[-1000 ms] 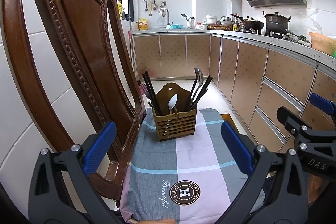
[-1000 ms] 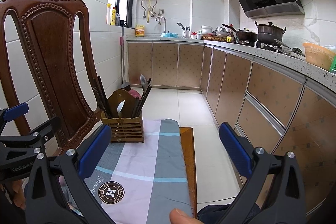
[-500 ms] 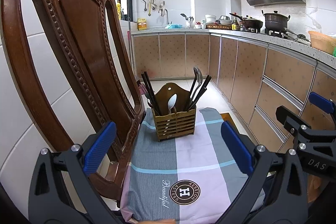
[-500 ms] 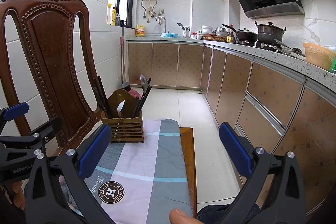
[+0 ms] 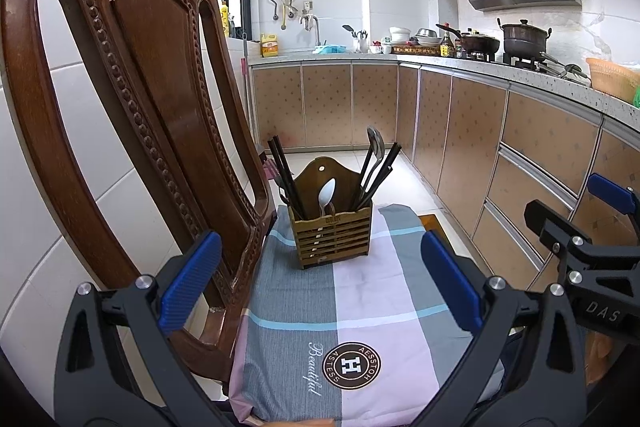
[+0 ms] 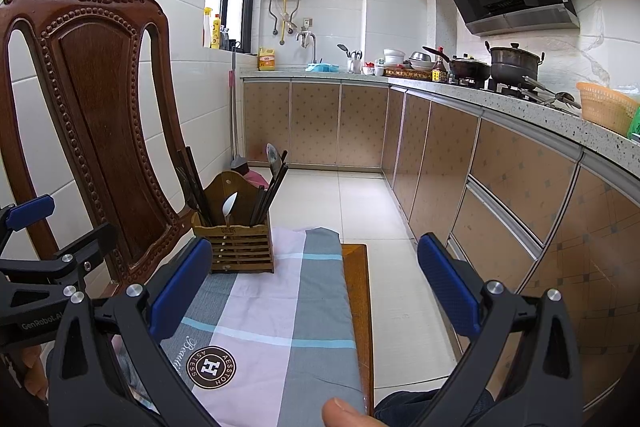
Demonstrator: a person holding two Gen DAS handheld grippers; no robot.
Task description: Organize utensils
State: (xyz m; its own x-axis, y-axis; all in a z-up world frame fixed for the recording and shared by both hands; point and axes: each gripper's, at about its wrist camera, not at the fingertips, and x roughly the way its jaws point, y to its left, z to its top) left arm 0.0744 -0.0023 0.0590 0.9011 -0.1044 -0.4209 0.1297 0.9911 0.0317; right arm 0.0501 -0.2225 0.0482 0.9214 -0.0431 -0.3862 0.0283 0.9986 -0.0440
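A slatted wooden utensil holder (image 5: 331, 235) (image 6: 237, 243) stands upright at the far end of a cloth-covered chair seat (image 5: 352, 315) (image 6: 276, 311). It holds black chopsticks (image 5: 285, 175) on its left, a white spoon (image 5: 326, 194) (image 6: 229, 205) in the middle, and a metal spoon (image 5: 375, 151) with more dark chopsticks on its right. My left gripper (image 5: 320, 281) is open and empty, well short of the holder. My right gripper (image 6: 314, 285) is also open and empty, over the seat's right edge, with the holder ahead to its left.
A carved wooden chair back (image 5: 132, 99) (image 6: 88, 115) rises on the left against a tiled wall. Kitchen cabinets (image 5: 520, 163) and a counter with pots (image 6: 516, 65) run along the right. Tiled floor (image 6: 344, 203) lies beyond the seat. A thumb (image 6: 344, 411) shows at the bottom.
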